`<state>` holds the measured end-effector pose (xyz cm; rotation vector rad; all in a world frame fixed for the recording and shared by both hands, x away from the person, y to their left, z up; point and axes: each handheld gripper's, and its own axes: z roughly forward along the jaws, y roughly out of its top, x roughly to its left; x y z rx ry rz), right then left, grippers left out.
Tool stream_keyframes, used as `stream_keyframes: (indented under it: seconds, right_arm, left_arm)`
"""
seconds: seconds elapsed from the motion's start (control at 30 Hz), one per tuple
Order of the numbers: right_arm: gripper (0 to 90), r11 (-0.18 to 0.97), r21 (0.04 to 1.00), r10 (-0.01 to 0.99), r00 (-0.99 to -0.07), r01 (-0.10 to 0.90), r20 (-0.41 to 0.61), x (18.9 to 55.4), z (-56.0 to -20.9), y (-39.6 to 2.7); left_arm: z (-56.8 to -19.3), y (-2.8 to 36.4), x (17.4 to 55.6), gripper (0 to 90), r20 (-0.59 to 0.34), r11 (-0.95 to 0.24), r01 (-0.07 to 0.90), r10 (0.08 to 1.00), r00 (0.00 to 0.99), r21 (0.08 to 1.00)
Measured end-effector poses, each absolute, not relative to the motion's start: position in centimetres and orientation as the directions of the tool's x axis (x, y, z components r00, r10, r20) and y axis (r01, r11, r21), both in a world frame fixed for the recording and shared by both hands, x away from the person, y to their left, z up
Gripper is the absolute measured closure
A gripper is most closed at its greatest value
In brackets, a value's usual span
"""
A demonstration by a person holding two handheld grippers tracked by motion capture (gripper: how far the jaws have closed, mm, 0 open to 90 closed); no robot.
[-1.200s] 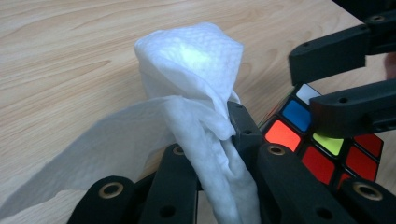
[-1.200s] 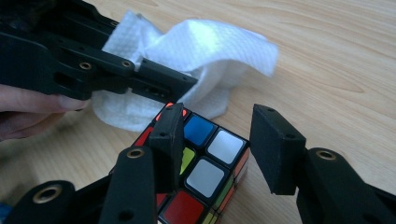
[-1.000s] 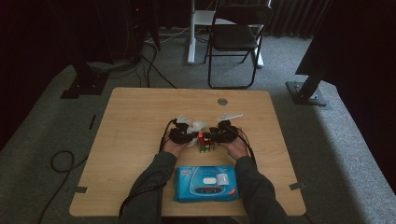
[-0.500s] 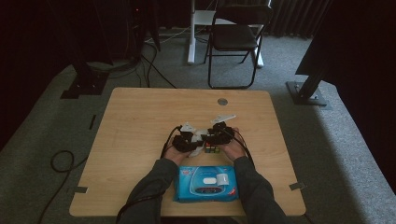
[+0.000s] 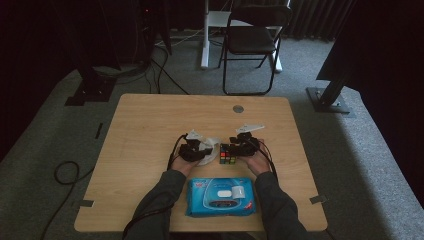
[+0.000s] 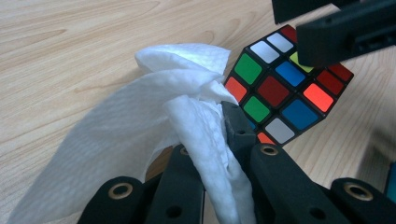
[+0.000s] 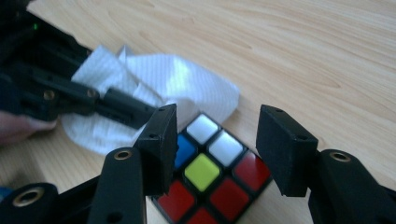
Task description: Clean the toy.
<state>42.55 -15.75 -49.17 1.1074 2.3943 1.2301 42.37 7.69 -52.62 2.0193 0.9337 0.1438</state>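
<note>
The step in hand looks like wiping a puzzle cube [image 6: 285, 93] with a wet wipe [image 6: 154, 126]. The left gripper [image 6: 219, 140] has its jaws pinched tight on a bunched fold of the wipe, whose loose end hangs just off the cube's near corner. The right gripper [image 7: 215, 149] stands over the cube with its jaws partly apart; they have just been opening, and the cube sits between and below them with a gap at the right-hand pad, so I judge it let go and resting on the table [image 5: 150, 125]. From above, the cube [image 5: 227, 154] lies between the two grippers, left [image 5: 196, 150] and right [image 5: 239, 146].

Next, the left gripper must press the wipe onto a cube face while the right steadies or turns the cube, which calls for a fresh grip.

The blue pack of wipes [image 5: 220, 196] nearest the person carries print too small to read
</note>
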Motion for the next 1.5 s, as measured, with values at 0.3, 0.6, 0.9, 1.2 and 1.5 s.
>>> stream_keyframes:
  seconds: [0.3, 0.6, 0.9, 1.2, 1.5]
  right_arm:
    - [47.1, 0.357, 0.739, 0.749, -0.648, 0.572, 0.140, 42.1, -49.3, -16.6]
    - [48.5, 0.373, 0.729, 0.739, -0.659, 0.573, 0.140, 42.6, -49.3, -15.6]
    - [46.2, 0.381, 0.734, 0.710, -0.686, 0.563, 0.157, 43.4, -49.4, -14.1]
    - [37.2, 0.413, 0.704, 0.760, -0.645, 0.577, 0.083, 43.0, -48.8, -13.7]
    - [39.1, 0.417, 0.675, 0.781, -0.620, 0.608, 0.076, 42.4, -48.6, -13.8]
  left_arm:
    - [-52.6, 7.4, 42.4, 87.1, -0.238, -0.328, 0.559, 0.661, 0.712, 0.761]
    - [-52.2, 7.1, 42.4, 87.1, -0.233, -0.322, 0.548, 0.658, 0.716, 0.772]
    - [-52.2, 8.1, 42.5, 87.1, -0.236, -0.299, 0.558, 0.682, 0.692, 0.774]
    - [-52.4, 8.2, 42.3, 87.1, -0.231, -0.306, 0.556, 0.680, 0.695, 0.773]
    - [-52.2, 7.8, 42.2, 87.1, -0.226, -0.314, 0.551, 0.674, 0.703, 0.773]
